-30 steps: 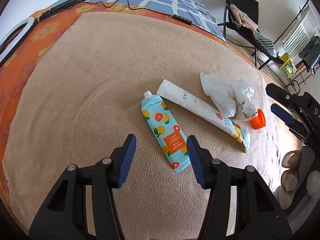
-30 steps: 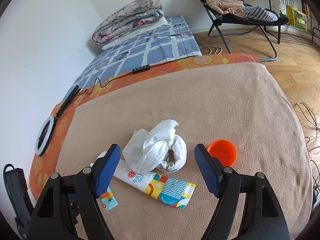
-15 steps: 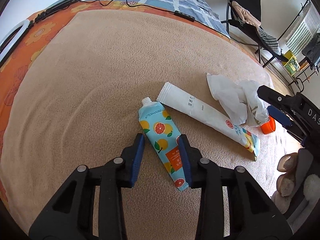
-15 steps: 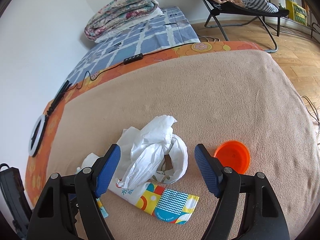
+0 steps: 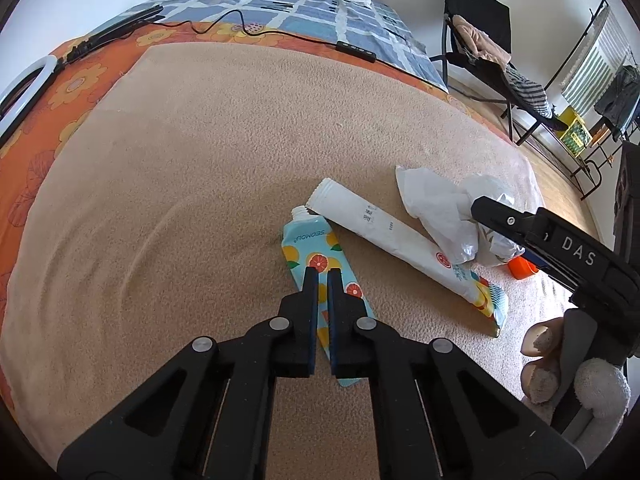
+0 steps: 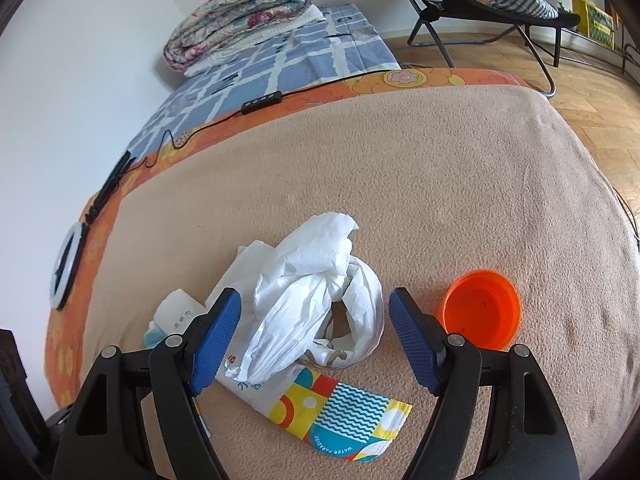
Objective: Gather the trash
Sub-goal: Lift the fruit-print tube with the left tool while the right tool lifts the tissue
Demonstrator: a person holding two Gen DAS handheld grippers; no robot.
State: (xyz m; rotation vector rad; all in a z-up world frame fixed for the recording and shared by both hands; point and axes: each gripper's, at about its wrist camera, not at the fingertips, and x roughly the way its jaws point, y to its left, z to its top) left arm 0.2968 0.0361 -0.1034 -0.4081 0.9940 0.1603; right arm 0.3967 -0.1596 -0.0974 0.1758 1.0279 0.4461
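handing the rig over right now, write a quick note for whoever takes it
Left gripper: shut on the fruit-print tube, which lies on the tan blanket.
Right gripper: open, straddling the crumpled white plastic bag, not gripping yet.
White tube lies partly under the bag; orange cap sits to the right of the right gripper.
Done: nothing collected.
Left: lift the fruit-print tube, grab the bag, then white tube and cap.

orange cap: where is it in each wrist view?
Left wrist: orange cap at the right edge, partly hidden behind the right gripper.
Right wrist: cap at lower right, just outside the right finger.
Shared landmark: the crumpled white bag beside it.
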